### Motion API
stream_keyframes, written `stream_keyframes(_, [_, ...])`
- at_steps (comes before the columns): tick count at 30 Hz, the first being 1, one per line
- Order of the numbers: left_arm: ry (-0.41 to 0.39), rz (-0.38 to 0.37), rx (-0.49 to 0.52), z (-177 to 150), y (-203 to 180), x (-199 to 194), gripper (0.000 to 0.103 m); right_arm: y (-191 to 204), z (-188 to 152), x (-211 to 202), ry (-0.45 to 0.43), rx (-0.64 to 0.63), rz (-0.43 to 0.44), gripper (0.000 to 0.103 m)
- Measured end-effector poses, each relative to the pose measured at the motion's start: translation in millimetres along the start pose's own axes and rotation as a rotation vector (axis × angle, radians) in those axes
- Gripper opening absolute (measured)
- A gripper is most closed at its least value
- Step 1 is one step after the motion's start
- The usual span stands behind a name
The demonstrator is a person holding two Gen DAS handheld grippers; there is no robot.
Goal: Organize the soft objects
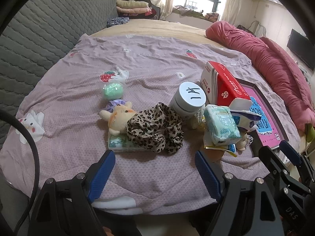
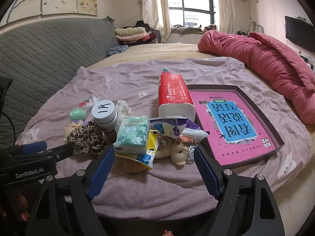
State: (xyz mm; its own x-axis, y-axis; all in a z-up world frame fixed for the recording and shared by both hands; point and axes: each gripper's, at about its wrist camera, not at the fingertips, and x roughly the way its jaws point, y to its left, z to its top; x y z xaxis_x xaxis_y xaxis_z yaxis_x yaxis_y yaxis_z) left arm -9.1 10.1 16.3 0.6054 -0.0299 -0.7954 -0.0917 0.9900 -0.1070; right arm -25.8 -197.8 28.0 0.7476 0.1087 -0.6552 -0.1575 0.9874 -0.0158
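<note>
With both the left gripper (image 1: 155,167) and right gripper (image 2: 155,163) wide open and empty above the bed (image 1: 157,59), I'd pinch the leopard-print scarf (image 1: 155,127), heaped beside the plush toy (image 1: 118,118), at its bunched middle.

- The bed (image 2: 137,186) is spread with a mauve sheet printed with strawberries and cats.
- A green ball (image 1: 113,91), a stuffed toy (image 1: 118,118), a leopard-print cloth (image 1: 155,127) and a white jar (image 1: 188,101) lie near its middle.
- Tissue packs (image 2: 133,135) are heaped beside a red tissue block (image 2: 174,96).
- A flat box (image 2: 236,123) with a pink book, apparently, sits just right of the heap.
- A rolled red quilt (image 2: 265,63) lies along the far right.
</note>
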Motion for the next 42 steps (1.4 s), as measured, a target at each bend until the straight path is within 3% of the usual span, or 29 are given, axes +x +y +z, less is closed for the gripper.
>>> stream_keyframes(21, [0.005, -0.007, -0.022, 0, 7, 2, 0.083, 1, 1, 1, 0.004, -0.002, 0.005, 0.083])
stream_keyframes(42, [0.036, 0.047, -0.232, 10, 94, 37, 0.083, 15, 7, 35, 0.033, 0.01, 0.062, 0.083])
